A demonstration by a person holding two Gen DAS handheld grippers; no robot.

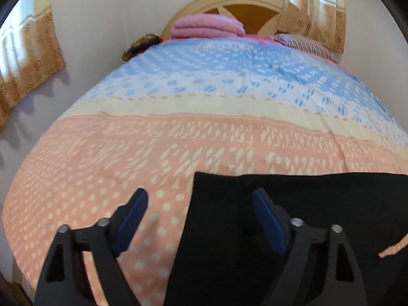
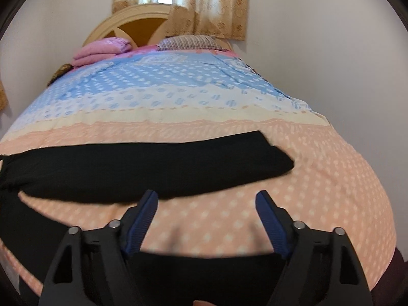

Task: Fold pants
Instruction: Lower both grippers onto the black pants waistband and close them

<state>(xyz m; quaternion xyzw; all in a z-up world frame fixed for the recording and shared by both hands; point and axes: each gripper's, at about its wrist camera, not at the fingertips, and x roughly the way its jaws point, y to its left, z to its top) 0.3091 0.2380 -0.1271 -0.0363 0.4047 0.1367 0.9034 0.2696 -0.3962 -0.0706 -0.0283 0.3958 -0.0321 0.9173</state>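
Black pants [image 2: 142, 163] flat on bed [image 2: 229, 97], long axis left to right, far leg end at right. Left tool [image 1: 200, 216] wide apart, empty, straddling left edge of pants. Right tool [image 2: 206, 213] wide apart, empty, near the leg. Waist end cut off; near edge blurred.

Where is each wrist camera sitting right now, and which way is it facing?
Left wrist: over the bed's near edge, looking toward the headboard; open left gripper above the black pants' left end.
Right wrist: further right, same heading; open right gripper over the bedspread, one pant leg ahead.
Shared: pants, bedspread, folded pink blanket, headboard, curtain.
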